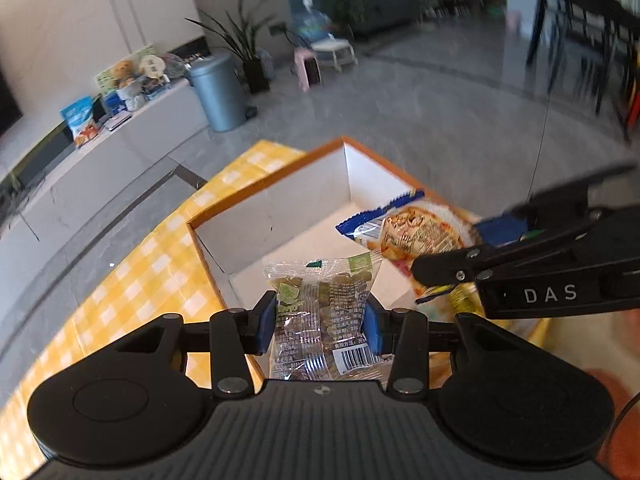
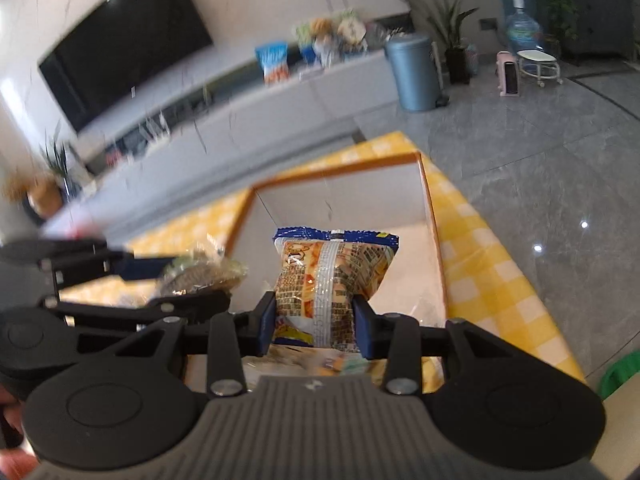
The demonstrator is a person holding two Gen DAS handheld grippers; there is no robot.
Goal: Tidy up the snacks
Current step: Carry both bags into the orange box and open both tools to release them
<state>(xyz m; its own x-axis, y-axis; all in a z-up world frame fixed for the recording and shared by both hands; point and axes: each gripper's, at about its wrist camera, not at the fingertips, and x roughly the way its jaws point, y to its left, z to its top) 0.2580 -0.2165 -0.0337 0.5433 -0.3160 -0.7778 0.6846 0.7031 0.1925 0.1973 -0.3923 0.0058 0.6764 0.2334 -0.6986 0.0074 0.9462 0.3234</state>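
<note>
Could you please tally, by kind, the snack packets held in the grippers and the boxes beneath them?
Clear packet of green snacks, in left gripper: 1
Blue-and-orange packet, in right gripper: 1
Orange-rimmed white box: 1
Total: 3

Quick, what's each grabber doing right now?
Left gripper: shut on the clear green snack packet.
Right gripper: shut on the blue-and-orange snack bag.
</note>
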